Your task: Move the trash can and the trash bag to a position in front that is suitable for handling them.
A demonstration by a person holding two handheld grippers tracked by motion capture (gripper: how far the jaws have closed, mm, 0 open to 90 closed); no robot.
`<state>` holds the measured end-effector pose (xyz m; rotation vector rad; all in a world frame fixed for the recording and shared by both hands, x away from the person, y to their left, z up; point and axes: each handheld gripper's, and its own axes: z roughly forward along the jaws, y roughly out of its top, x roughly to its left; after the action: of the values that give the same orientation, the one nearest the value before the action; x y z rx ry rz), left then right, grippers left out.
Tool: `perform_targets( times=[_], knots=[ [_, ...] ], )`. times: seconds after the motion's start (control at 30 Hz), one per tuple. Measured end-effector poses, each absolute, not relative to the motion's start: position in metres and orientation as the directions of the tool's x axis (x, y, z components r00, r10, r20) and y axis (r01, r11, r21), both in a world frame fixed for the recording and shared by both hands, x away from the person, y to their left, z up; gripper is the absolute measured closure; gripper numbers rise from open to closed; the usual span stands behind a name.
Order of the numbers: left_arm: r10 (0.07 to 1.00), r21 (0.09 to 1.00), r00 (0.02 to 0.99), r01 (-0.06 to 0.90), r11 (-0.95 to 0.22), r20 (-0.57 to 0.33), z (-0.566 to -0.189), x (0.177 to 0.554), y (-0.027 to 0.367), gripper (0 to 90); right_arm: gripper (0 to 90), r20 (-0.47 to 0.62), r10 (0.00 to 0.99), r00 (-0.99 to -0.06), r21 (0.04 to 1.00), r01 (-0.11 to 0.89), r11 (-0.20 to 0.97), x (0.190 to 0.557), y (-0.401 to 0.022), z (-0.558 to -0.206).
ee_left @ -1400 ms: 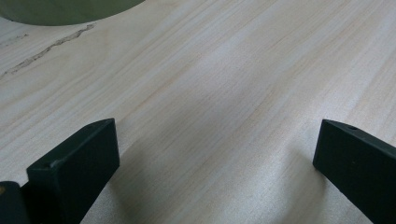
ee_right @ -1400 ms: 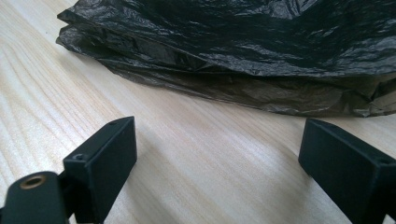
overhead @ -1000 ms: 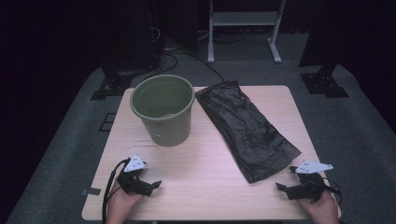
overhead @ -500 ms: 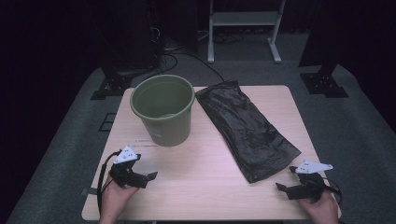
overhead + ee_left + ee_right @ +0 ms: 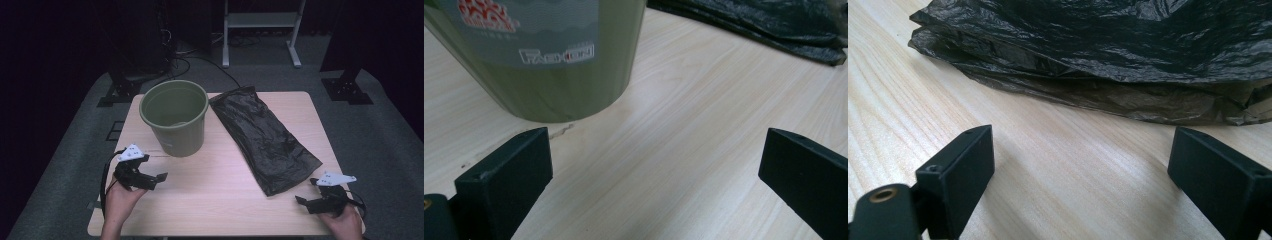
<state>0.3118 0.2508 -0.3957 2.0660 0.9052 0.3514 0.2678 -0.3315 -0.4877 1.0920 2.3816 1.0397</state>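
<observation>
An olive-green plastic bucket (image 5: 174, 120) stands upright at the table's back left, and its label faces my left gripper view (image 5: 539, 60). A crumpled black plastic bag (image 5: 262, 137) lies flat to the right of the bucket, running from the back middle towards the front right. My left gripper (image 5: 156, 179) hovers above the table just in front of the bucket, open and empty (image 5: 656, 145). My right gripper (image 5: 301, 201) rests low at the front right, just short of the bag's near end (image 5: 1128, 50), also open and empty (image 5: 1083, 140).
The light wooden table (image 5: 220, 200) has bare surface between the two grippers. Dark floor, a white metal stand (image 5: 260, 20) and black stand feet (image 5: 350, 90) lie beyond the table's far edge.
The left hand has lifted its gripper off the table and brought it closer to the bucket. The right gripper has stayed put.
</observation>
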Motion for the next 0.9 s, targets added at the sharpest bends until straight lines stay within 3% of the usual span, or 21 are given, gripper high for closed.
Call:
perform_targets(
  times=[0.9],
  knots=[
    [0.734, 0.802, 0.676, 0.471, -0.369, -0.059, -0.326, 0.343, 0.264, 0.0, 9.8, 0.011, 0.754, -0.656, 0.730, 0.521, 0.443, 0.268, -0.332, -0.488]
  ],
)
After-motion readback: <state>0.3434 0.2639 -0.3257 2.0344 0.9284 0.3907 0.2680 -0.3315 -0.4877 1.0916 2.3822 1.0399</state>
